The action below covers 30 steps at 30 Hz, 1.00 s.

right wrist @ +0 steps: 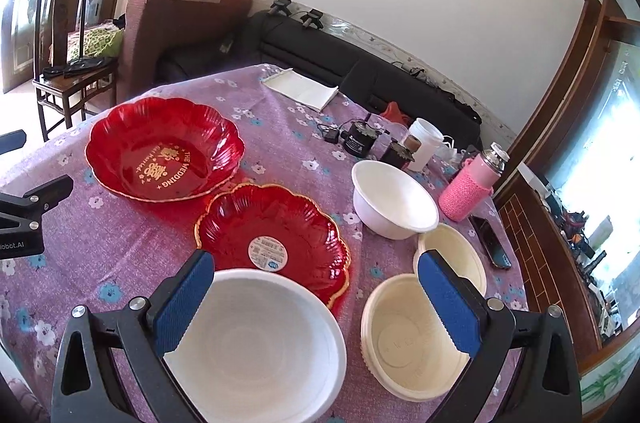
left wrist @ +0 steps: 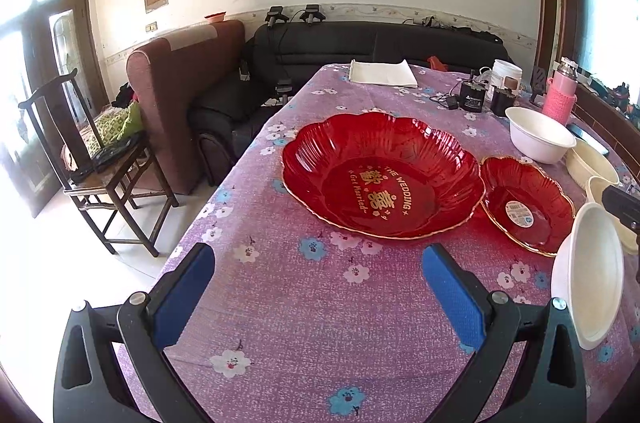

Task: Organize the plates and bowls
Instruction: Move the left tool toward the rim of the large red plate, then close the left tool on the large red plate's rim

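A large red scalloped plate (left wrist: 380, 179) (right wrist: 164, 149) and a small red scalloped plate (left wrist: 528, 205) (right wrist: 276, 239) lie on the purple flowered tablecloth. Two white bowls (right wrist: 394, 199) (right wrist: 264, 343) and two cream bowls (right wrist: 452, 257) (right wrist: 408, 331) stand to their right. My left gripper (left wrist: 318, 299) is open and empty over bare cloth, in front of the large plate. My right gripper (right wrist: 316, 303) is open and empty above the near white bowl and the near cream bowl. The near white bowl also shows in the left wrist view (left wrist: 588, 275).
At the table's far side lie a white folded cloth (right wrist: 302, 87), black chargers (right wrist: 358, 139), a white tub (right wrist: 426, 143), a pink flask (right wrist: 470, 187) and a phone (right wrist: 492, 241). A wooden chair (left wrist: 92, 163) and sofas (left wrist: 360, 51) stand left and behind.
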Tool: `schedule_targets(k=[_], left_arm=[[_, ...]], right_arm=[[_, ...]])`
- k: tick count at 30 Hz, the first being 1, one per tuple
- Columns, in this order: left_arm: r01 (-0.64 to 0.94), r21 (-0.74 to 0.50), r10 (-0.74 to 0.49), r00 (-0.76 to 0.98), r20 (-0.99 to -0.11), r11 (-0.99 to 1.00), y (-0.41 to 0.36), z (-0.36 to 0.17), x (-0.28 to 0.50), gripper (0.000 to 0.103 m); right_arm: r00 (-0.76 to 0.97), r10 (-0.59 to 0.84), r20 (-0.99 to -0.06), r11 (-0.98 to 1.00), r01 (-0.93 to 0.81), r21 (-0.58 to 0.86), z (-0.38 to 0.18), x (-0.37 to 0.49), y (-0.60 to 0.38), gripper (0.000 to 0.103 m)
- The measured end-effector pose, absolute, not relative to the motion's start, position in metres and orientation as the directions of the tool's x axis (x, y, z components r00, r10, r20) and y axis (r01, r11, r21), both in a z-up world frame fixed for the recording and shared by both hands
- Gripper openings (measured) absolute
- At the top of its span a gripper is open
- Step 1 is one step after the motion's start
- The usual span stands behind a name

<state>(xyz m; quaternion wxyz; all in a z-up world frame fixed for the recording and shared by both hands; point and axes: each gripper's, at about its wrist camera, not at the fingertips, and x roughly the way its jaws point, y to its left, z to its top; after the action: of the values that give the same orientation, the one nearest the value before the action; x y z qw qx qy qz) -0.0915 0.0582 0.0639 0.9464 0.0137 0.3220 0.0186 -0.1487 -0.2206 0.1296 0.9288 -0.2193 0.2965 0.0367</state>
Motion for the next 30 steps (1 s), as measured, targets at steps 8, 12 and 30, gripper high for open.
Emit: schedule_targets(k=[8,12,30], left_arm=[[-0.042,0.036,0.055,0.794,-0.605,0.998,0.07,0.07,-0.087,0.103],[-0.046,0.042,0.062,0.796,-0.603,0.998,0.074,0.072,-0.085,0.103],[-0.038,-0.028,0.011,0.764,-0.645,0.999,0.097,0.084,-0.041,0.103]], right_arm=[[0.82,-0.04,-0.57,0.892,-0.228,-0.391,0.134,-0.133,-0.201,0.103],[0.813,-0.026,-0.582,0.891,-0.245,-0.383,0.134,-0.123,-0.192,0.103],[0.688,0.096,-0.719,0.912,-0.35,-0.213,0.129,-0.057,-0.17,0.1]])
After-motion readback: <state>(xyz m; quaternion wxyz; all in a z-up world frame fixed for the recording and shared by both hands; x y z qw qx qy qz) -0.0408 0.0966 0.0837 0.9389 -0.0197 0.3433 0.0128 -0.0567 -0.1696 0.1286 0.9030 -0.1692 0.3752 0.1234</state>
